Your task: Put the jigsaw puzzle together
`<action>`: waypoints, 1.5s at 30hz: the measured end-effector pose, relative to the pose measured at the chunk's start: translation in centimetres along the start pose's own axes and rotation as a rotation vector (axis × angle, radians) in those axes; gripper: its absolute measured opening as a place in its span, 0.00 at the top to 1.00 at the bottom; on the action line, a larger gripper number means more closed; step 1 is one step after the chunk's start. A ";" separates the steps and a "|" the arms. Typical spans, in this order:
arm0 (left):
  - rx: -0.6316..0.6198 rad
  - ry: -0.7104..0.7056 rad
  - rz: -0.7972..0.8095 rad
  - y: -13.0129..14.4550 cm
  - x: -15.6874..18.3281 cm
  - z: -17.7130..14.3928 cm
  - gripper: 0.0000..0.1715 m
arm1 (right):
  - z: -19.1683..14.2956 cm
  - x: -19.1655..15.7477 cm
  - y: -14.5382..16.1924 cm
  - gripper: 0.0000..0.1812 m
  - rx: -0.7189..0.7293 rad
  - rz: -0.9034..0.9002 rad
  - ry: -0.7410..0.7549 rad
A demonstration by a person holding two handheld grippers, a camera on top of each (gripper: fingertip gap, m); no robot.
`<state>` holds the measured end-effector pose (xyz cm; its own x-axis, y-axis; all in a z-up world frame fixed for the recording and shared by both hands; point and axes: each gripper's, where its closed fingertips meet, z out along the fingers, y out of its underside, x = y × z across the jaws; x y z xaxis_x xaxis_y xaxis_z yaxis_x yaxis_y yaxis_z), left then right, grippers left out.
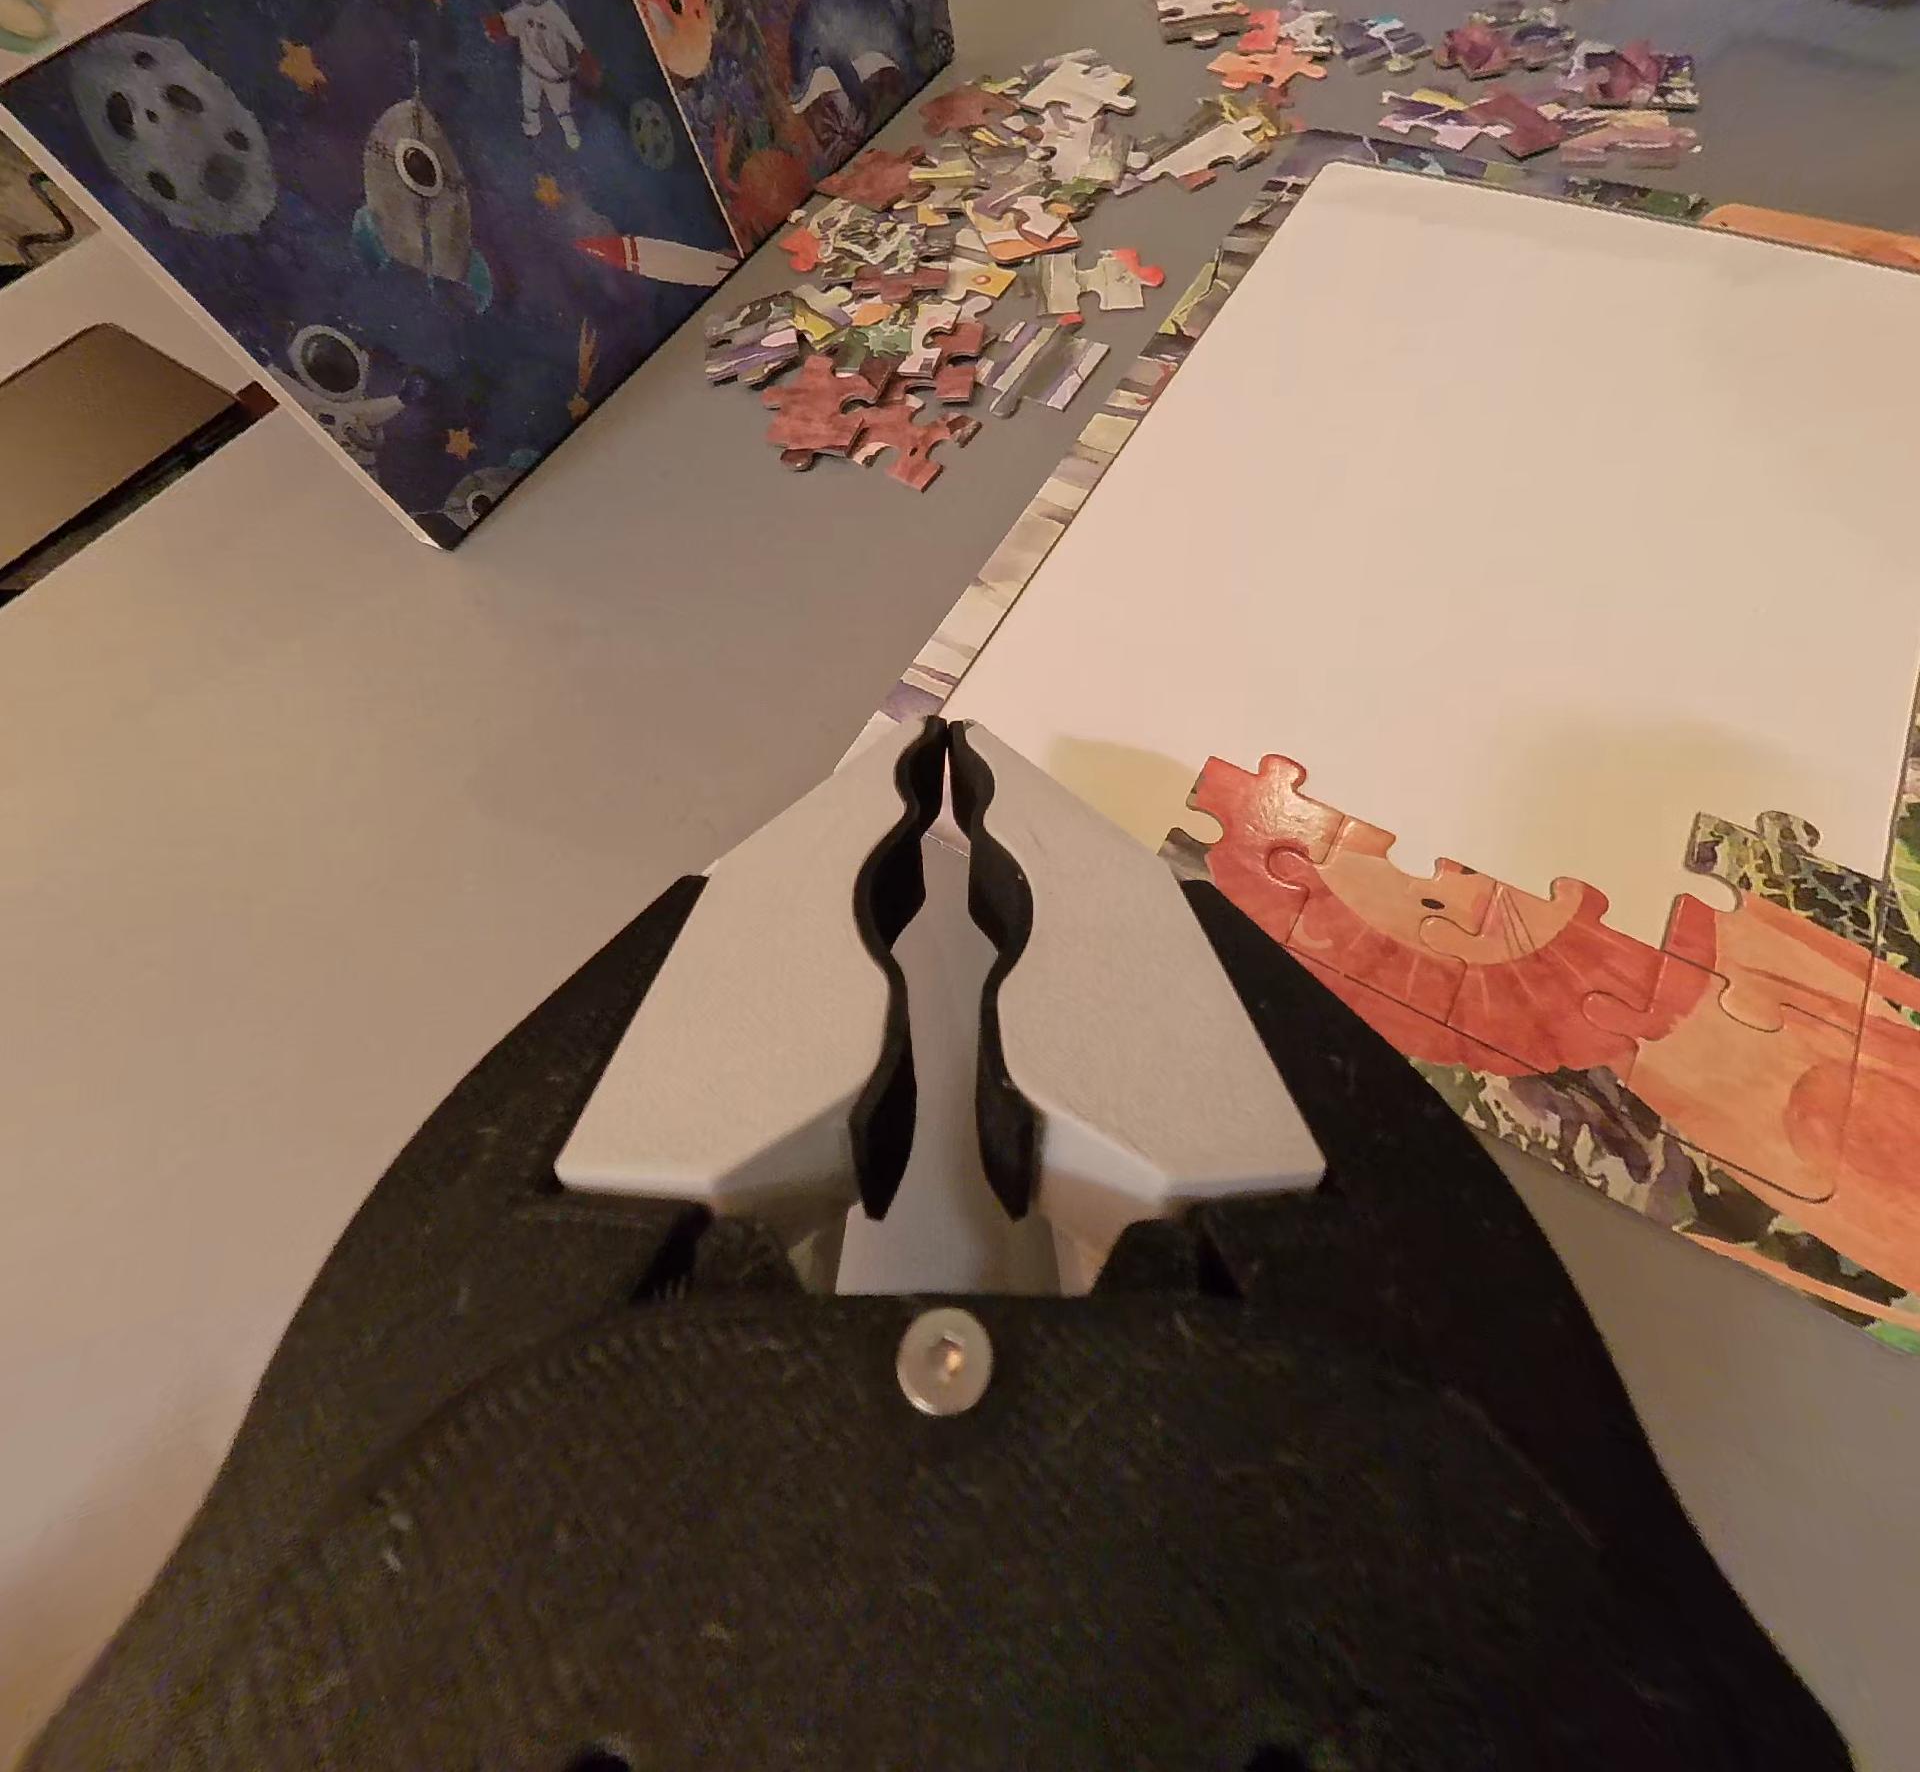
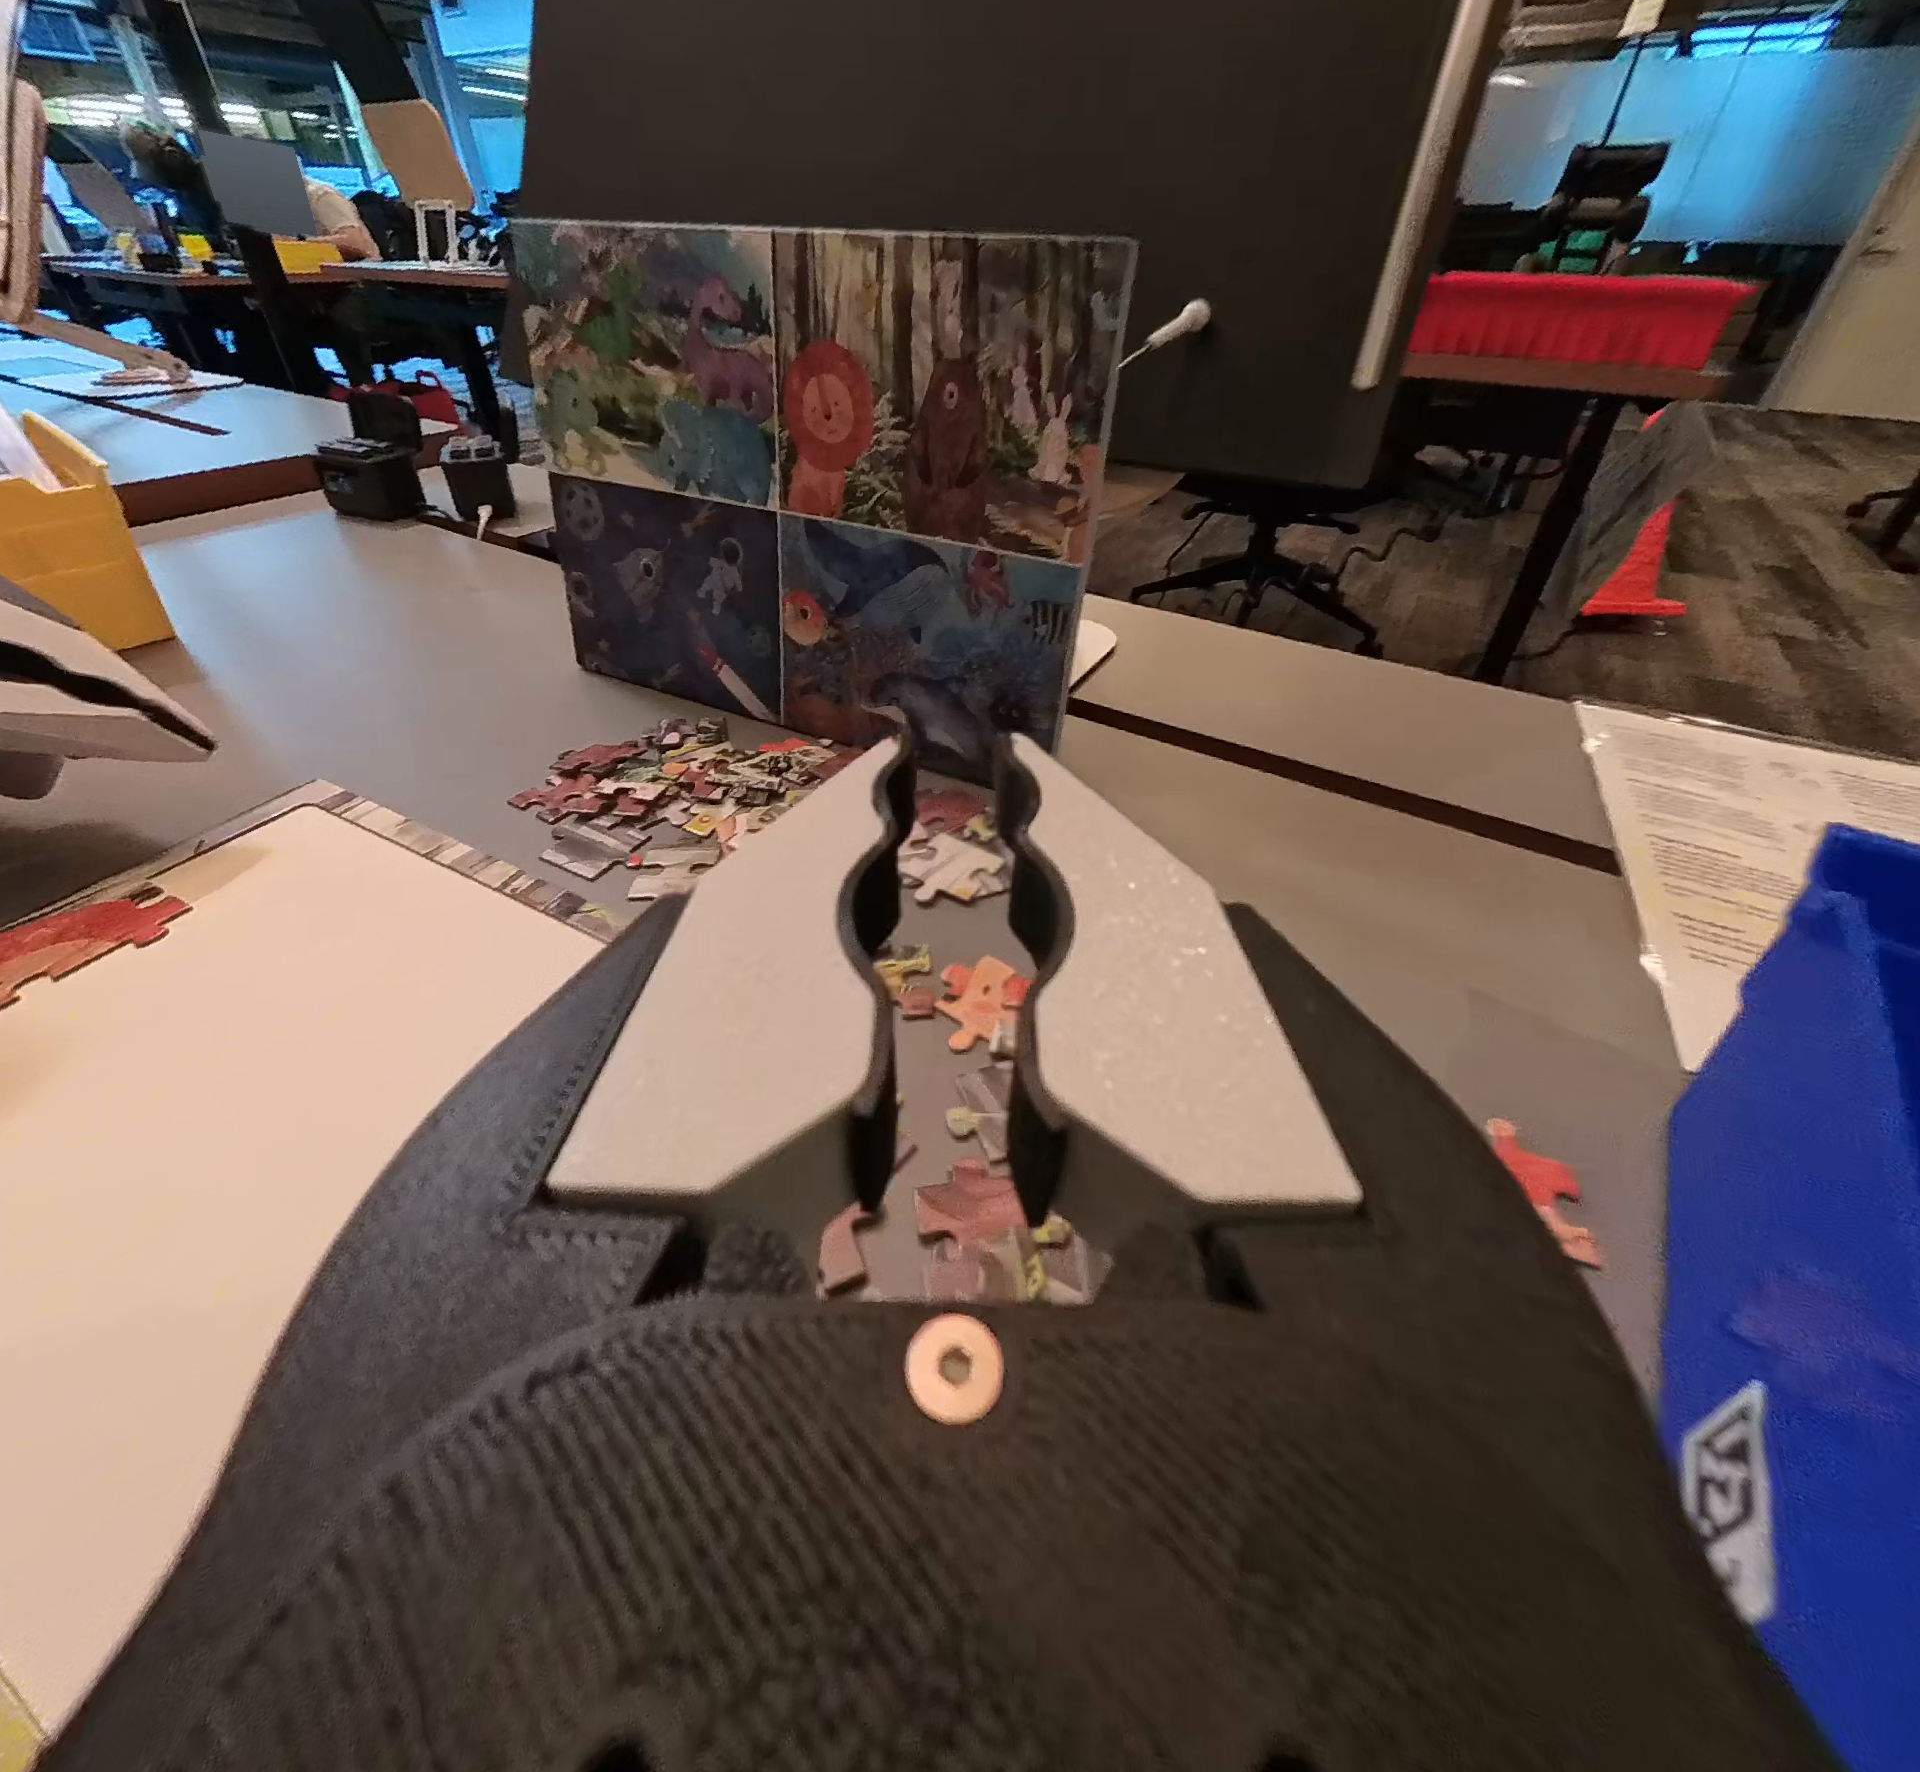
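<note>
Left tongs (image 1: 948,725) beside puzzle frame (image 1: 1049,517) edge

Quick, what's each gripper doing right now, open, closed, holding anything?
Left gripper: closed, holding nothing.
Right gripper: open, empty, above loose puzzle pieces.

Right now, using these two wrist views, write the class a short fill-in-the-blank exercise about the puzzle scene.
1. The left hand-held gripper is ____ and holds nothing.
2. The right hand-held gripper is ____, above the loose puzzle pieces.
3. The joined pieces on the white board show an ____ lion.
4. The picture box stands ____ on the table.

Missing words: shut; open; orange; upright
</note>
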<state>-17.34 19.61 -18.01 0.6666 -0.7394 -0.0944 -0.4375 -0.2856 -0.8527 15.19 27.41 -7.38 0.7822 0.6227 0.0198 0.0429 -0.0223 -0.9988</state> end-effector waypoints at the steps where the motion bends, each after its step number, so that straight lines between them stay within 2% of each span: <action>1: 0.000 0.000 -0.001 0.0 0.0 0.0 1.00 | -0.3 0.2 -0.2 0.93 0.008 -0.004 0.011; 10: -0.004 0.000 -0.006 0.0 -0.1 0.1 1.00 | -1.6 1.4 -1.3 0.93 0.057 0.014 0.046; 17: -0.010 0.002 -0.006 0.1 0.0 0.1 1.00 | -3.6 1.6 -4.0 1.00 0.195 -0.058 0.096; 45: -0.025 0.001 0.002 0.3 0.0 0.3 1.00 | -2.8 1.0 -3.2 0.97 0.187 0.026 0.033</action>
<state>-17.30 19.66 -18.40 0.6653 -0.7404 -0.0956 -0.4538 -0.2994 -0.8393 17.63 25.92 -4.08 0.8015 0.5980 -0.0077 -0.0915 0.1098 -0.9897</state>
